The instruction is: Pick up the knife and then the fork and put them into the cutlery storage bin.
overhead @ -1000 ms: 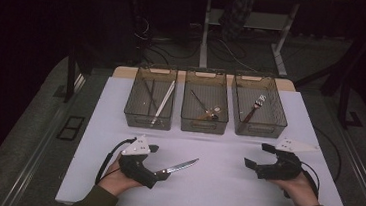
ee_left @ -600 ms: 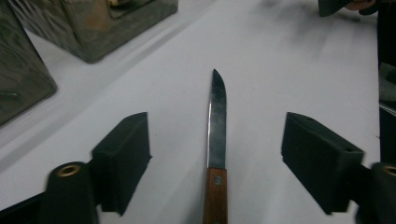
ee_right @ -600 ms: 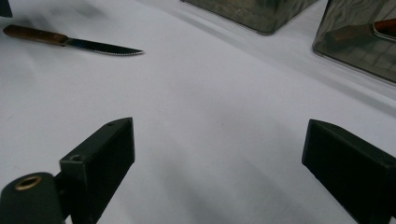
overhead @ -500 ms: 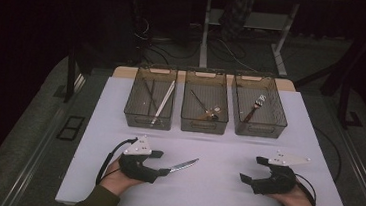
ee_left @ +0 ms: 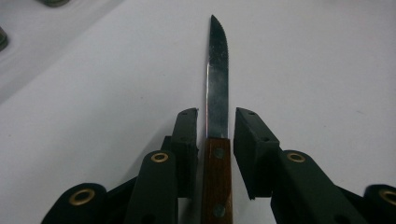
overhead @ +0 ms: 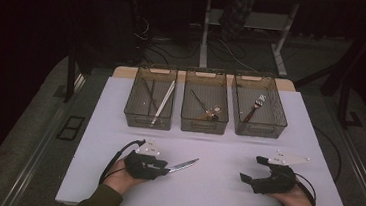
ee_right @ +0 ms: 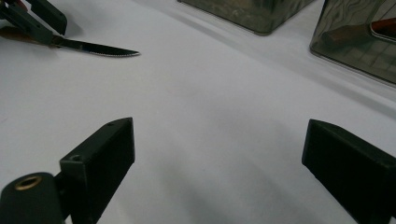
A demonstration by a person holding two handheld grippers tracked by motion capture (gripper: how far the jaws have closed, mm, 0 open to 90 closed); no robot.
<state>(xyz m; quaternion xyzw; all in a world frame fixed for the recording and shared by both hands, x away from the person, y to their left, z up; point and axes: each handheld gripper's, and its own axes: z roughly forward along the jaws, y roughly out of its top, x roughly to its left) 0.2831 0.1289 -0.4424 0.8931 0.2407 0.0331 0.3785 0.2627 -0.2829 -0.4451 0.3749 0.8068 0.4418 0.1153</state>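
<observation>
Knife (ee_left: 217, 140) is lying flat on the table (overhead: 214, 186), near my edge and left of centre, its wooden handle between the jaws of my left gripper (ee_left: 215, 135) and its blade pointing out toward the middle. I am closing that gripper on the handle: the jaws have just been narrowing from wide, one pad looks to be meeting the wood while the other is standing a little off, so I am judging the grip as not yet made. My right gripper (ee_right: 219, 154) is waiting wide over bare table at the right, holding nothing. Three bins are sitting in a row at the far side: the left bin (overhead: 150, 102) is holding long thin utensils, the middle bin (overhead: 205, 107) a few small pieces, the right bin (overhead: 258, 109) what looks like a fork. So I am reading this as the very start of a sort: picking up, carrying and dropping are all left to do. Against the earlier frames, the knife is sitting where it was, and my right hand is sitting lower and flatter.
</observation>
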